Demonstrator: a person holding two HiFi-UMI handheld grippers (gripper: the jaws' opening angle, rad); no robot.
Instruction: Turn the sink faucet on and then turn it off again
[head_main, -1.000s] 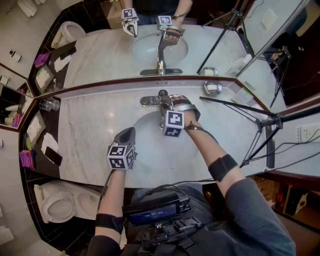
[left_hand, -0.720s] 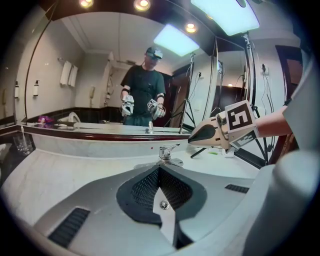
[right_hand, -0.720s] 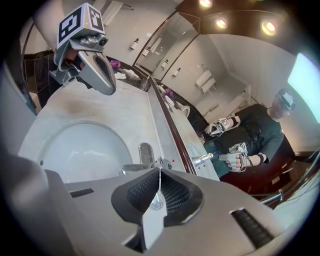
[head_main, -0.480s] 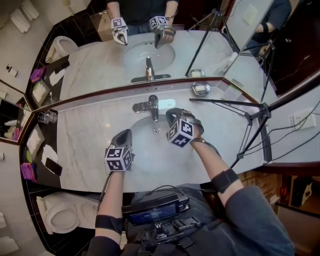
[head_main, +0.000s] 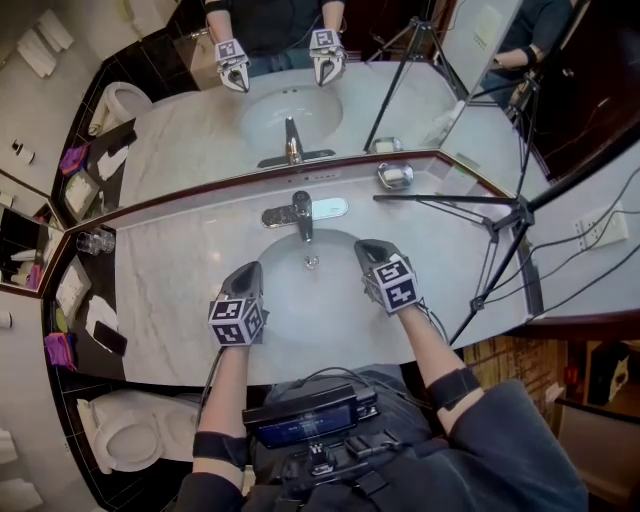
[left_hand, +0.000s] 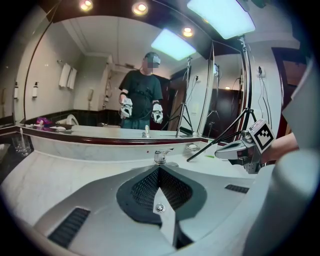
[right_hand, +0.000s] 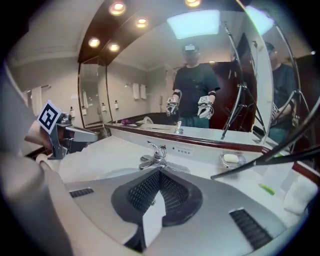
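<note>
Both left gripper (head_main: 252, 271) and right gripper (head_main: 366, 248) hover over the sink (head_main: 300, 305), fingers (left_hand: 142, 187) closed empty, off the faucet (head_main: 302, 212).

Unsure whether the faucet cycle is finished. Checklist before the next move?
1. Left gripper empty: ok, jaws together on nothing.
2. Right gripper empty: ok, jaws together, apart from the faucet.
3. Water off: cannot tell, no stream made out at the spout.
4. Way to the faucet over the sink basin free: ok.
5. Jaws open for a lever grasp: not ok, both shut.
6. Tripod leg apart from the right gripper: ok.
</note>
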